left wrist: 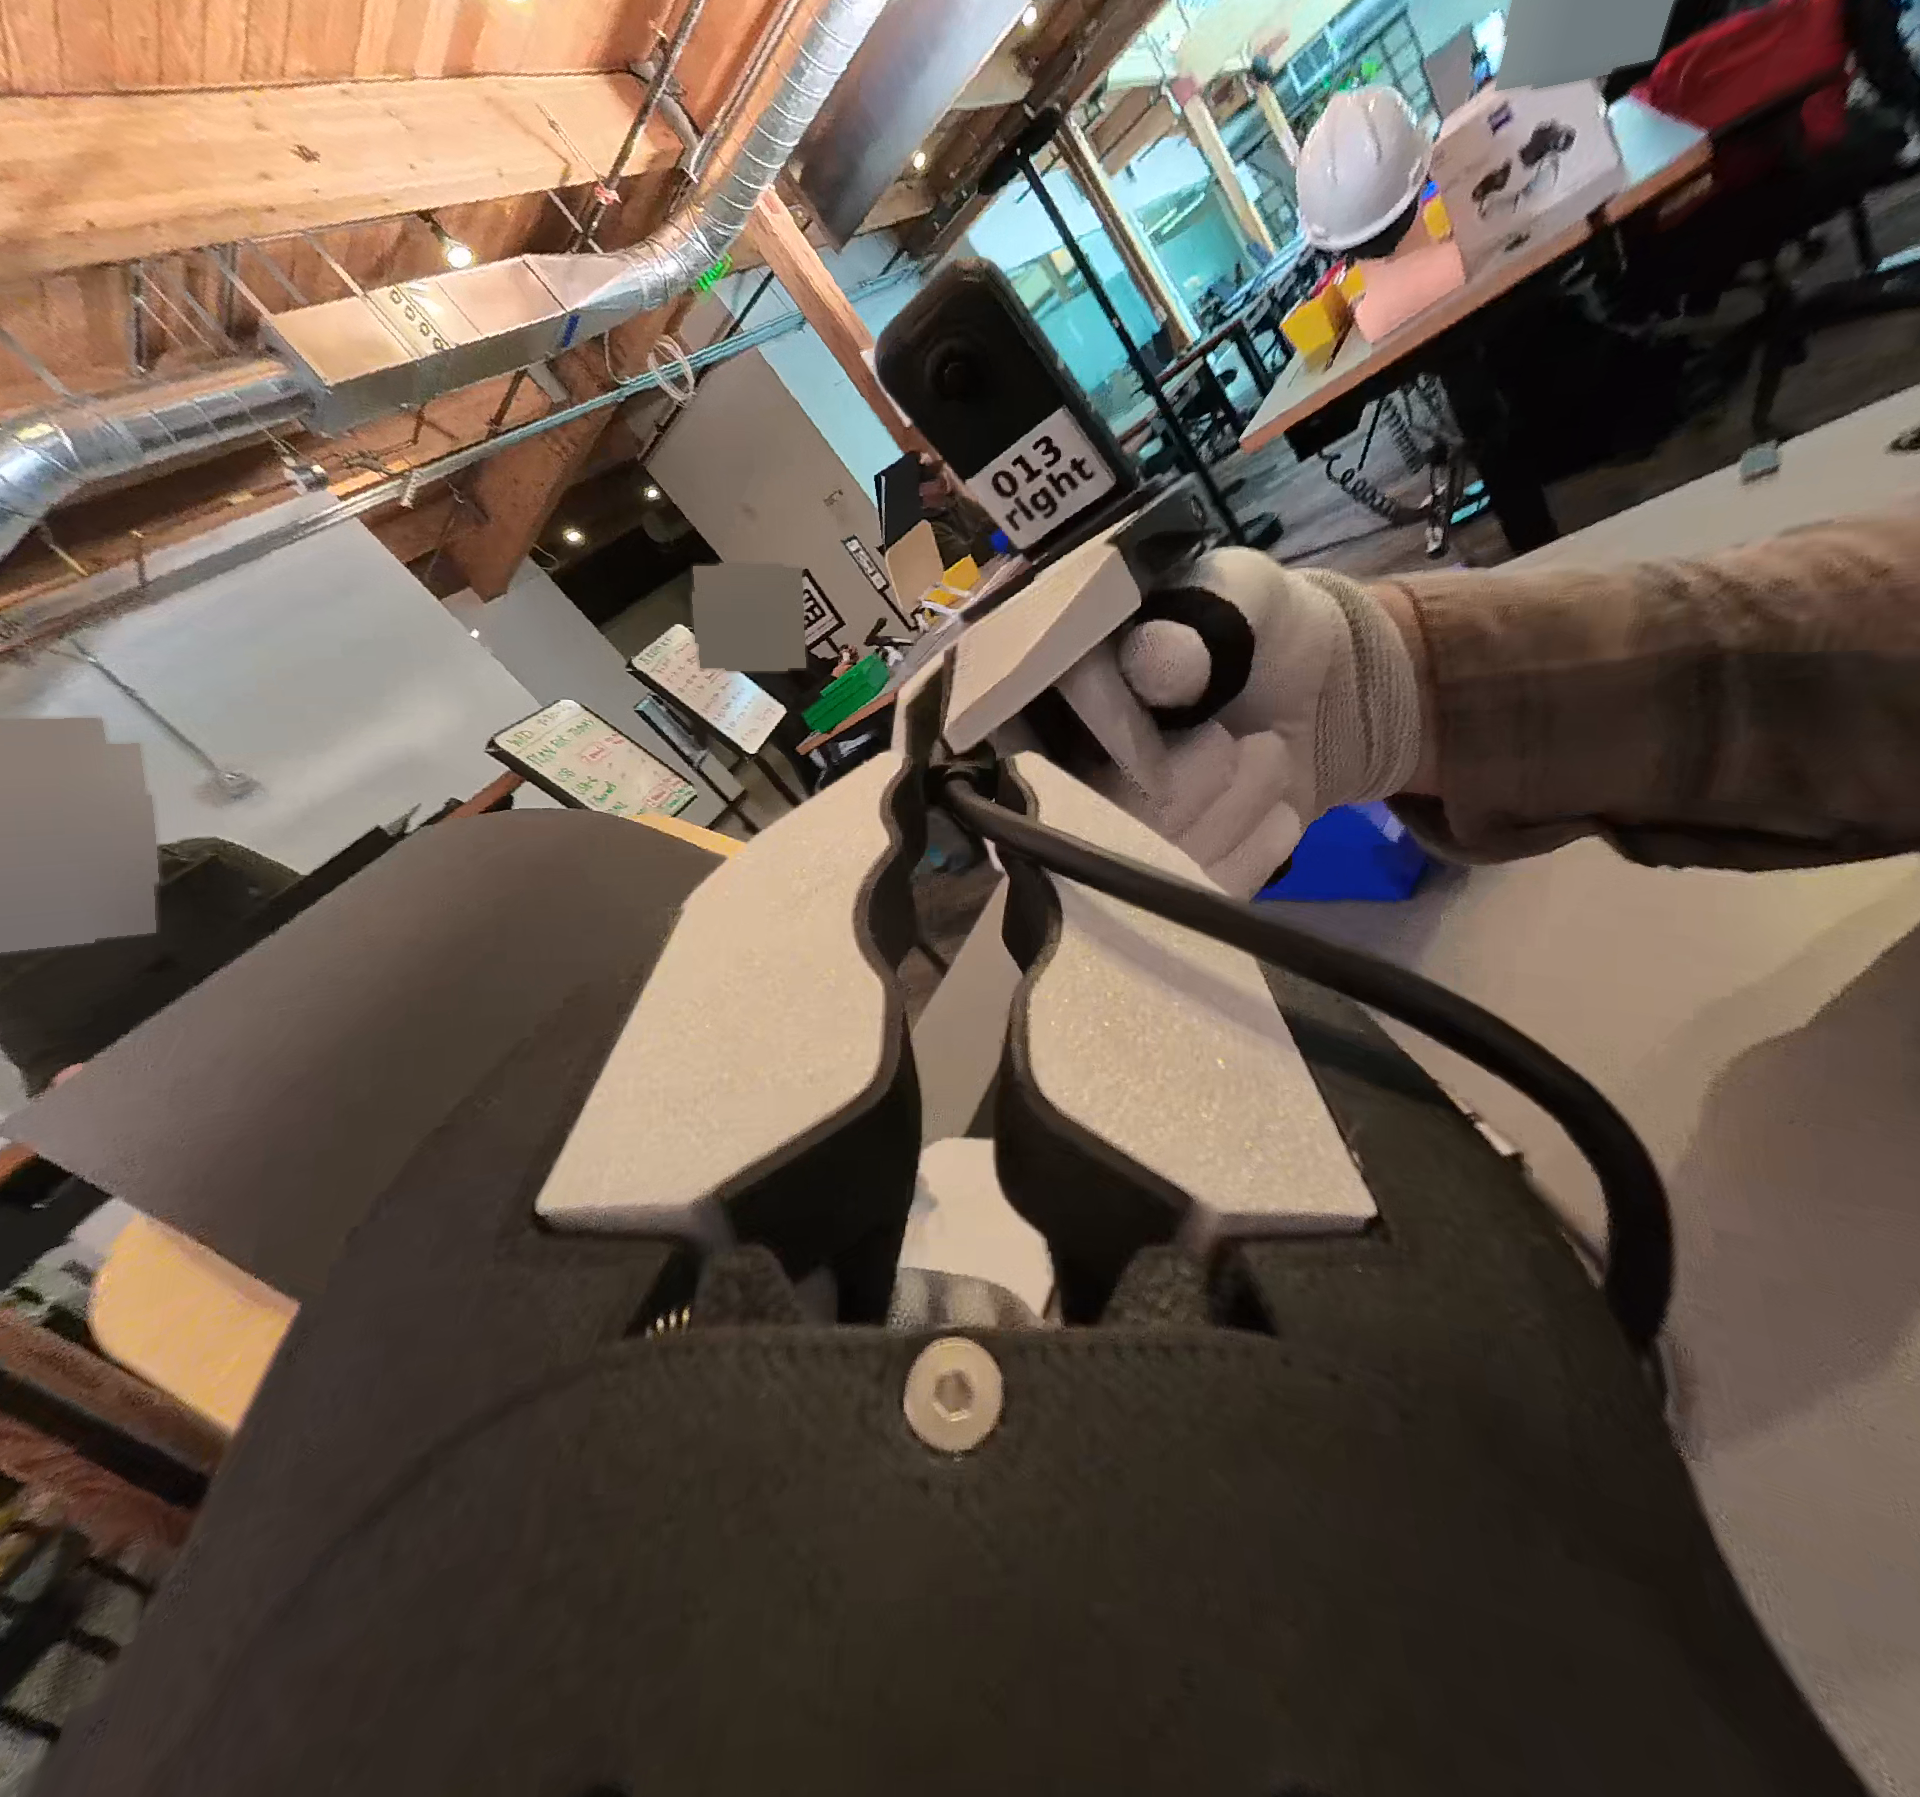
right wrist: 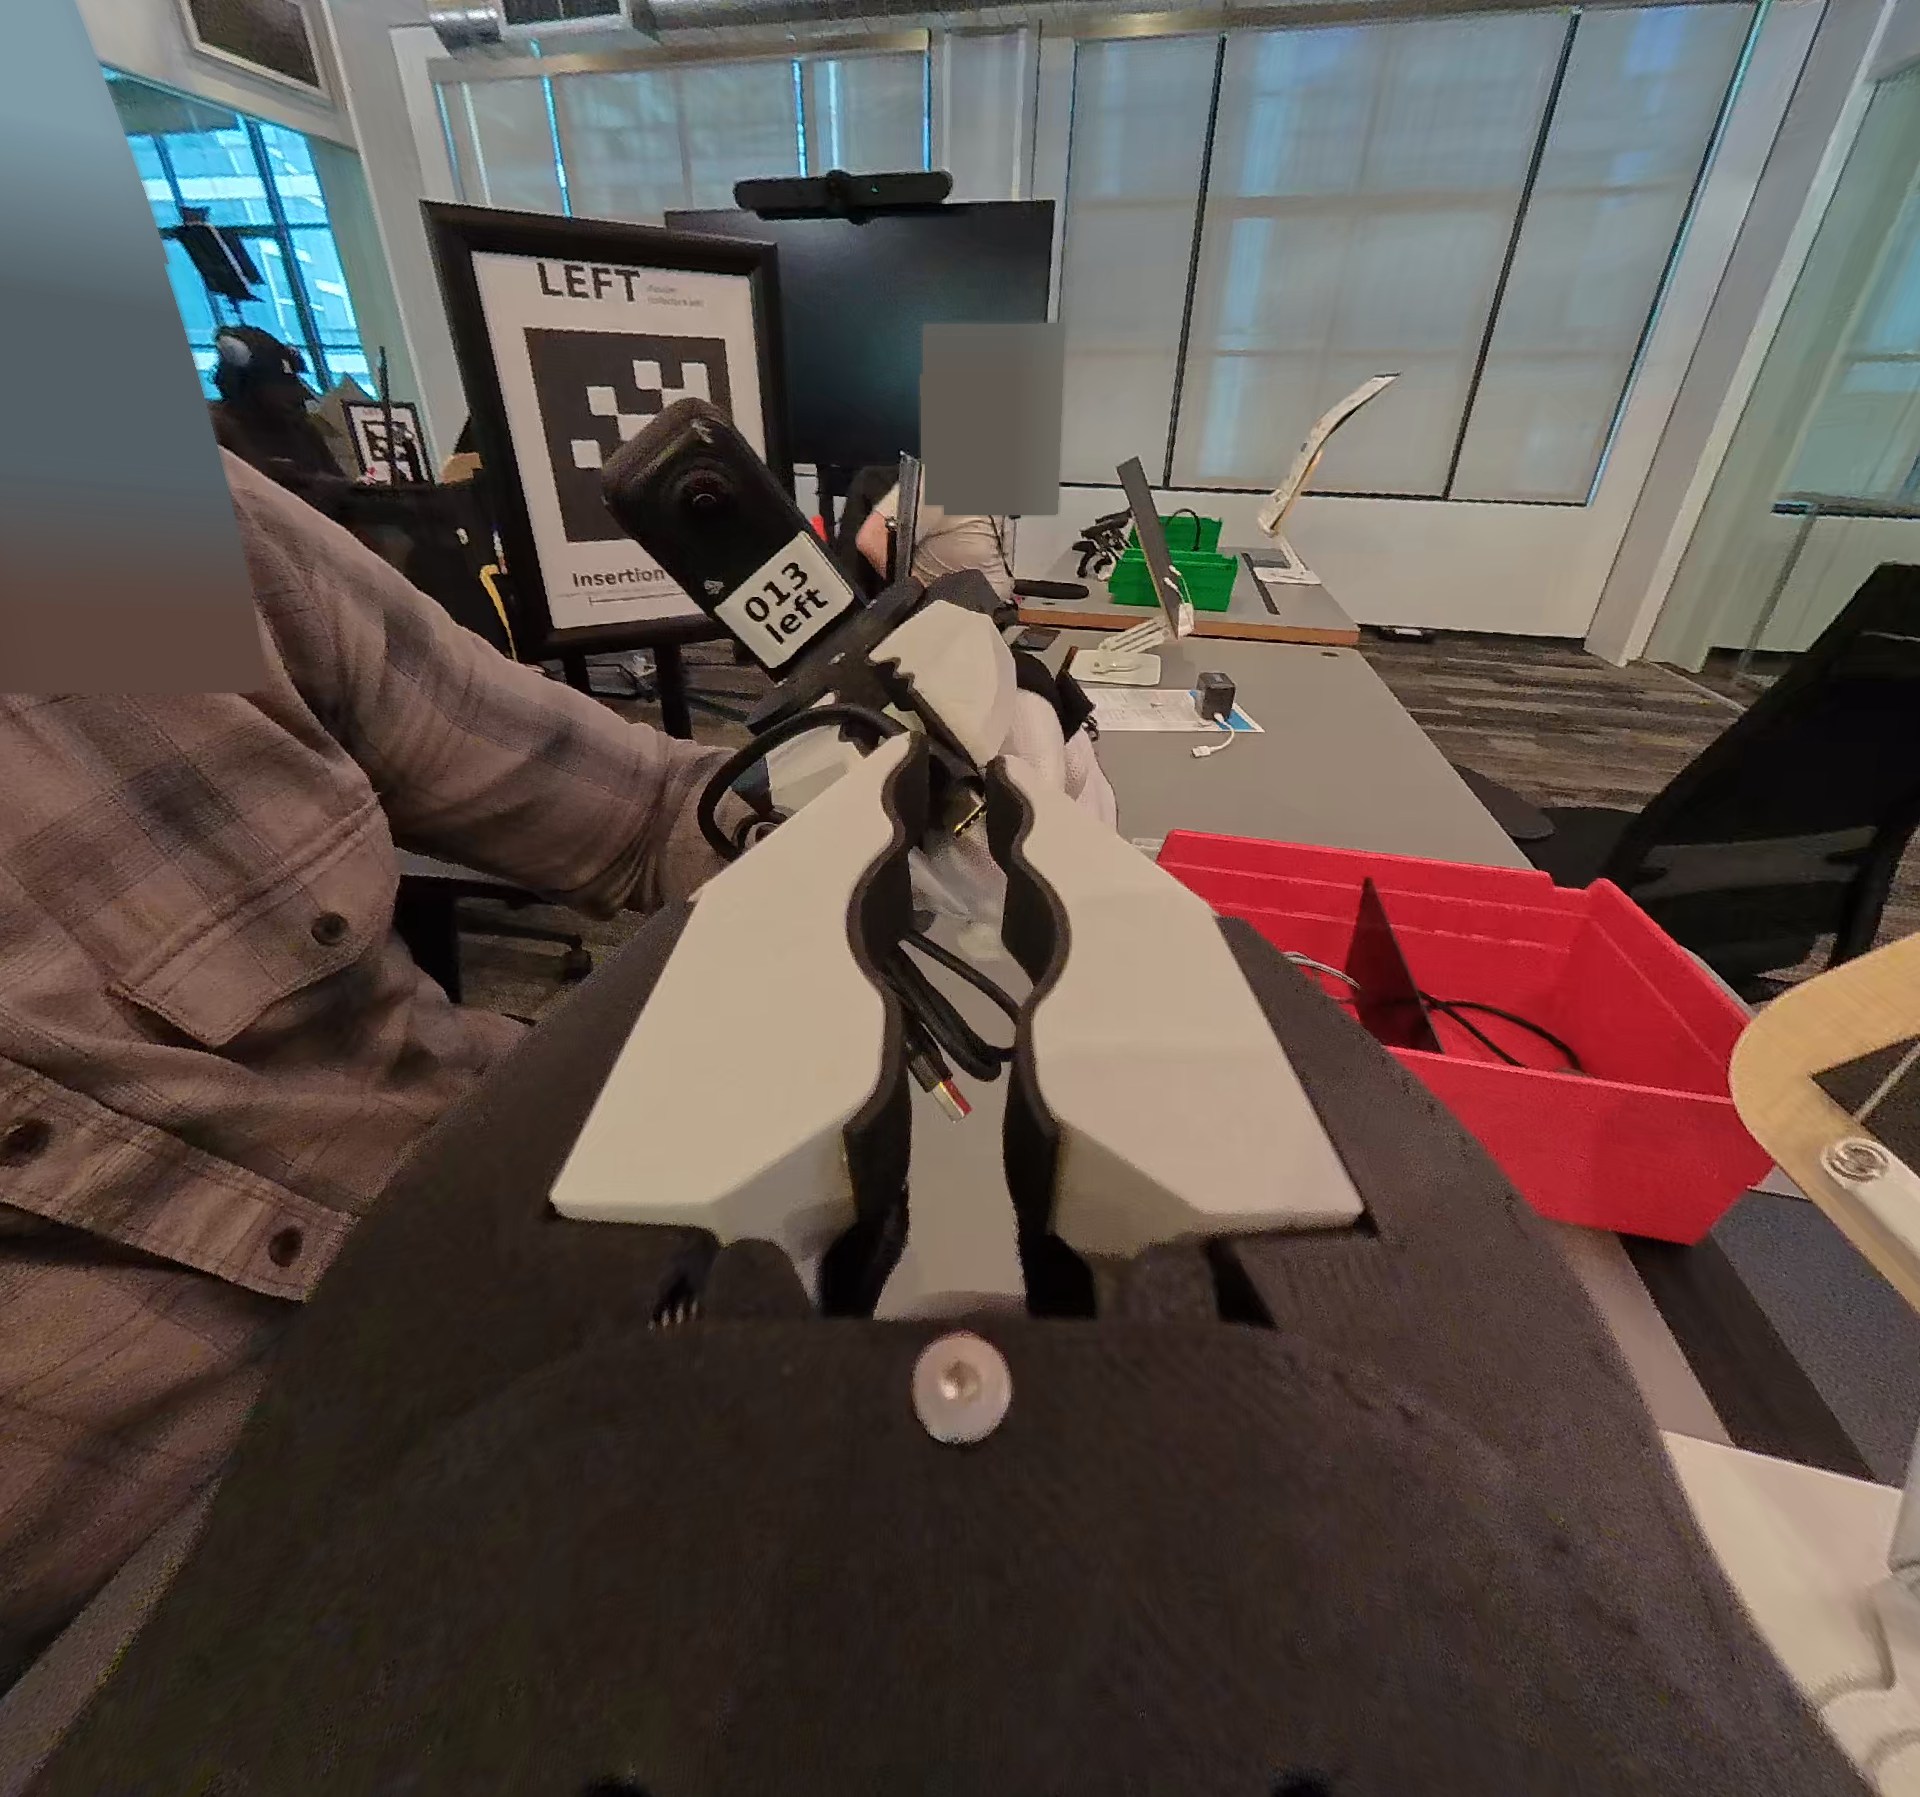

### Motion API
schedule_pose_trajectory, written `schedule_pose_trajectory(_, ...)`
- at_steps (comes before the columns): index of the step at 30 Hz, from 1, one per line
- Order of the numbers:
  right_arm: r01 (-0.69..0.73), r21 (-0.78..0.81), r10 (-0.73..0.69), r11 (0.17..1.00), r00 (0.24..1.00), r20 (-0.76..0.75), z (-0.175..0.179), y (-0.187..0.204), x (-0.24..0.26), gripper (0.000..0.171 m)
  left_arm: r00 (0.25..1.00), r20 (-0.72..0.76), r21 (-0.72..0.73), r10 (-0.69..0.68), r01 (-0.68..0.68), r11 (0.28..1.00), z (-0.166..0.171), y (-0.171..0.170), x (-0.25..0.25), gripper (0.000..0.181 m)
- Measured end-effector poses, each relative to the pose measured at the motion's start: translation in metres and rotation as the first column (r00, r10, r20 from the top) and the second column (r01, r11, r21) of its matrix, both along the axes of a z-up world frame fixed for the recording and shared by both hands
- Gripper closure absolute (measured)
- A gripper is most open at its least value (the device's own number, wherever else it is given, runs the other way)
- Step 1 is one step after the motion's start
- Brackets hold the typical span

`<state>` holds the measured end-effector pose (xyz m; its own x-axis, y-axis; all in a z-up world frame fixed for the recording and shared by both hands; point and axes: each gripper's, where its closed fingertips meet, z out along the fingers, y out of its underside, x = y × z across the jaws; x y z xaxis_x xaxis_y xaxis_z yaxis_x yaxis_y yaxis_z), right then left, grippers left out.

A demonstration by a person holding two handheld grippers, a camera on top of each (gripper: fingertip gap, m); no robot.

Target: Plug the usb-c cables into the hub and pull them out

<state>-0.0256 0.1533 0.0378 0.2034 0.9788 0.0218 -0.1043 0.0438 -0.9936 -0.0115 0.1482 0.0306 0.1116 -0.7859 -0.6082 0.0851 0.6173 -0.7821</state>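
Left wrist view: my left tongs (left wrist: 951, 791) pinched narrow on black cable (left wrist: 1351, 968) at tips; cable loops off to right of tongs. Right tongs (left wrist: 971, 698) meet mine tip to tip.

Right wrist view: right tongs (right wrist: 951, 807) narrow around small dark, gold-glinting part, hub or plug, cannot tell. Loose cable coil (right wrist: 951, 1020) lies between fingers, red bin (right wrist: 1558, 1155) right.

Judgement: mid plug-in or pull-out; next needs straight axial motion, no twist.

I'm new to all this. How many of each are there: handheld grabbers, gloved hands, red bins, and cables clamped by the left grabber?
white-and-black handheld two-finger grippers: 2 (left gripper, right gripper)
white-gloved hands: 2 (right hand, left hand)
red plastic bin: 1
black cable clamped in the left gripper: 1
Total: 6
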Motion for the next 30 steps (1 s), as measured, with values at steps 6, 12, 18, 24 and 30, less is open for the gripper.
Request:
schedule_pose_trajectory(6,0.028,-0.015,-0.029,0.999,0.998,-0.048,0.006,0.006,0.012,0.163,1.0,0.006,0.029,-0.019,0.019,0.999,0.006,0.004,-0.006,0.168)
schedule_pose_trajectory(12,0.107,0.049,-0.109,0.993,0.993,0.053,-0.003,0.012,0.027,0.148,0.988,0.021,-0.068,-0.156,0.157,0.985,0.024,0.003,-0.007,0.168)
schedule_pose_trajectory(18,0.236,0.227,-0.318,0.945,0.829,0.46,-0.053,0.018,0.052,0.124,0.933,0.037,-0.231,-0.358,0.356,0.905,0.046,0.02,-0.002,0.168)
schedule_pose_trajectory(24,0.192,0.108,-0.194,0.975,0.515,0.835,-0.168,0.025,0.067,0.089,0.909,0.014,-0.232,-0.418,0.409,0.883,0.042,0.026,0.009,0.168)
schedule_pose_trajectory(30,0.192,-0.055,-0.019,0.98,0.364,0.931,-0.255,0.037,0.054,0.06,0.933,0.013,-0.255,-0.36,0.351,0.901,0.015,0.04,0.0,0.168)
